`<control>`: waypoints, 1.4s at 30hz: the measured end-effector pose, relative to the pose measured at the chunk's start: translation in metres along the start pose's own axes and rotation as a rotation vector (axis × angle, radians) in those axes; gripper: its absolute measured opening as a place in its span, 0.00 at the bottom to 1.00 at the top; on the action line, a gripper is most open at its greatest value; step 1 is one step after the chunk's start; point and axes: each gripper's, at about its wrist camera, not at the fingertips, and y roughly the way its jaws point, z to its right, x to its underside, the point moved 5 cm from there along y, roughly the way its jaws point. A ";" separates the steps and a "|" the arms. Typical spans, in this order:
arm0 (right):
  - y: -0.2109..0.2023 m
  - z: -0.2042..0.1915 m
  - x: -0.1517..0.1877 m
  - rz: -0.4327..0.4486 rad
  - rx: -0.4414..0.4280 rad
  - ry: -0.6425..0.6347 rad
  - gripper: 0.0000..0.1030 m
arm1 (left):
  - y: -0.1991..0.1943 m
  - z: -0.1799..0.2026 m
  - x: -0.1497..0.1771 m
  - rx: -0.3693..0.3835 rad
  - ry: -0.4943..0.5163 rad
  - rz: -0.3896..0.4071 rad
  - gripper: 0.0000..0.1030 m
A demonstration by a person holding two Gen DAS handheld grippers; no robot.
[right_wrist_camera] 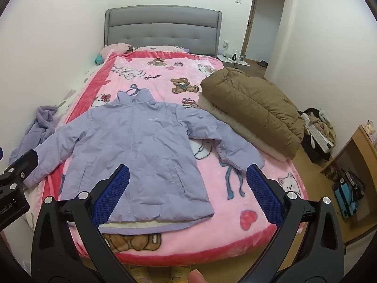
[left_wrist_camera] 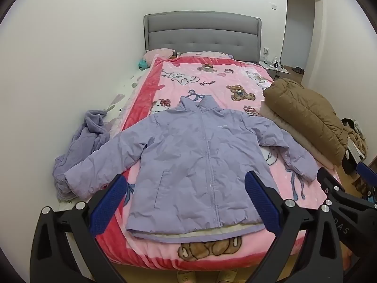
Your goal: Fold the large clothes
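Lilac jacket [left_wrist_camera: 198, 165]; pink cartoon-bear blanket [left_wrist_camera: 235, 80], red border; brown coat [left_wrist_camera: 304, 115]; grey headboard [left_wrist_camera: 202, 33]; blue pads [left_wrist_camera: 110, 202].

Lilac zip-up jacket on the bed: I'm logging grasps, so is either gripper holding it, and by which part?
Nothing is held. The left gripper and right gripper hover with jaws wide open above the lilac zip-up jacket, which lies flat on the pink cartoon blanket.
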 end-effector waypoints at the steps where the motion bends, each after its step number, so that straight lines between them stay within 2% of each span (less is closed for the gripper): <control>1: -0.001 0.000 0.000 0.006 -0.006 0.003 0.92 | -0.001 0.000 0.000 -0.001 0.002 0.003 0.95; 26: 0.004 -0.004 -0.004 -0.010 -0.001 -0.010 0.92 | 0.000 -0.009 -0.005 -0.006 -0.005 -0.004 0.95; 42: 0.004 -0.003 0.000 -0.021 0.000 -0.004 0.92 | 0.008 -0.001 0.002 -0.008 -0.011 -0.022 0.95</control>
